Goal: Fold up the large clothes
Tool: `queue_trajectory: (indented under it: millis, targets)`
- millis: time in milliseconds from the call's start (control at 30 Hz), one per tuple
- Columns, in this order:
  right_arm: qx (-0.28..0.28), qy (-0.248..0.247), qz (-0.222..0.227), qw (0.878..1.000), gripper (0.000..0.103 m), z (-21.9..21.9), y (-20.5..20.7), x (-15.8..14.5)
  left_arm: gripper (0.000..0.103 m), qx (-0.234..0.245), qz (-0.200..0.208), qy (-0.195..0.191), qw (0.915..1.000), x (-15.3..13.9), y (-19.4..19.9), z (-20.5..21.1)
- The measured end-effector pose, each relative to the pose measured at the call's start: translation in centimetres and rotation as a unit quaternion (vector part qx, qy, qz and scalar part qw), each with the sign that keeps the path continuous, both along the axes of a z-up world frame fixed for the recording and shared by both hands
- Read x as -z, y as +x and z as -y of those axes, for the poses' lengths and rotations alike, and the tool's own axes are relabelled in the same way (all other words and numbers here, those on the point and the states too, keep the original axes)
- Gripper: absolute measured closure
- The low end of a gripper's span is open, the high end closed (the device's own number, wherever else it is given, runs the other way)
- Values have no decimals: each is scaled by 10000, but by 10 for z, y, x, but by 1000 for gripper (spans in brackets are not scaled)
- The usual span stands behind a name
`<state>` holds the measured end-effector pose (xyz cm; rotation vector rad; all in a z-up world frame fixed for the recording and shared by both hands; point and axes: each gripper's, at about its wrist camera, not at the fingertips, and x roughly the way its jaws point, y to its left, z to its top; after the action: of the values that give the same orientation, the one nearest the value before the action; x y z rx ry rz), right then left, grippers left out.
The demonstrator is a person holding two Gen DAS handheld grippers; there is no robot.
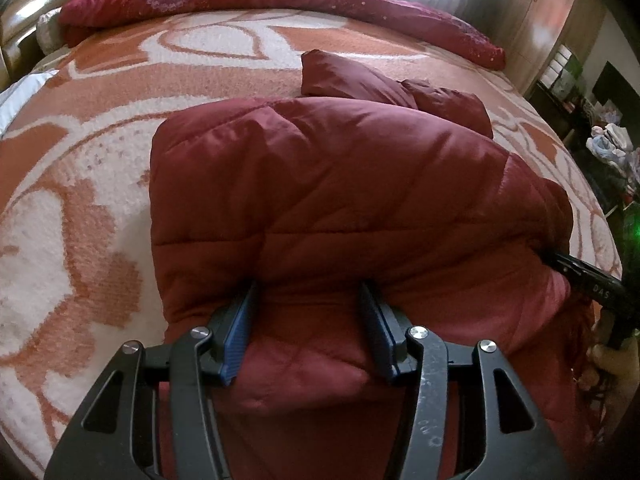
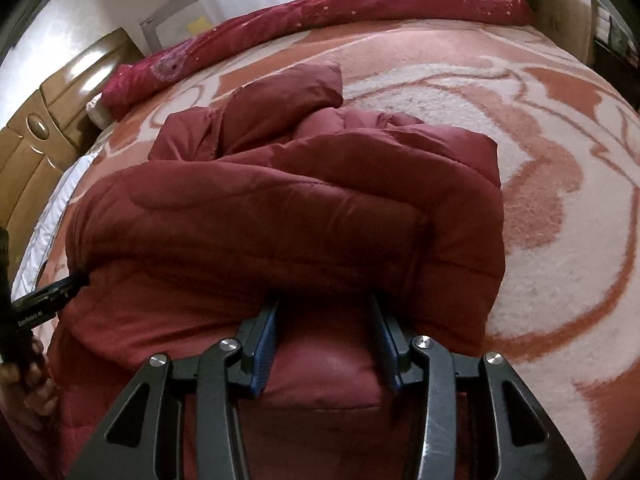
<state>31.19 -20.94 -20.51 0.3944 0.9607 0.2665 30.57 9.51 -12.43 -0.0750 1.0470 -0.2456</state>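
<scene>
Both tools clamped on thick folds of the dark red quilted puffer jacket [image 1: 320, 184]: left tool [image 1: 308, 292] and right tool [image 2: 325, 300] side by side, jacket bunched ahead on the orange-and-cream patterned bed blanket [image 1: 120, 120].

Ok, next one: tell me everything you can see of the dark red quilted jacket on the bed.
The jacket is dark red, puffy, with stitched quilting and a slight sheen. It lies bunched in a thick folded bundle on the orange-and-white patterned blanket, one sleeve sticking out at the far side. The left gripper and right gripper each pinch a padded fold at its near edge, fabric bulging between their blue pads.
</scene>
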Motion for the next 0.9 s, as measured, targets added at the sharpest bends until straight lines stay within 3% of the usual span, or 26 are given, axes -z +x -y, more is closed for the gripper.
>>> queue_trajectory:
  millis: [333,600,900]
  targets:
    - [-35,50,23,10000,59,2,0,0,51,28,-83,-2,10000,-10,-4,-6]
    - [-83,47,-43,9999,59,3,2,-2,51,-275,55,-270,9992,-41,-67,-45]
    - [27,63,199,9998,51,5,-27,-29,51,-640,79,-464,9968,-46,-126,-91]
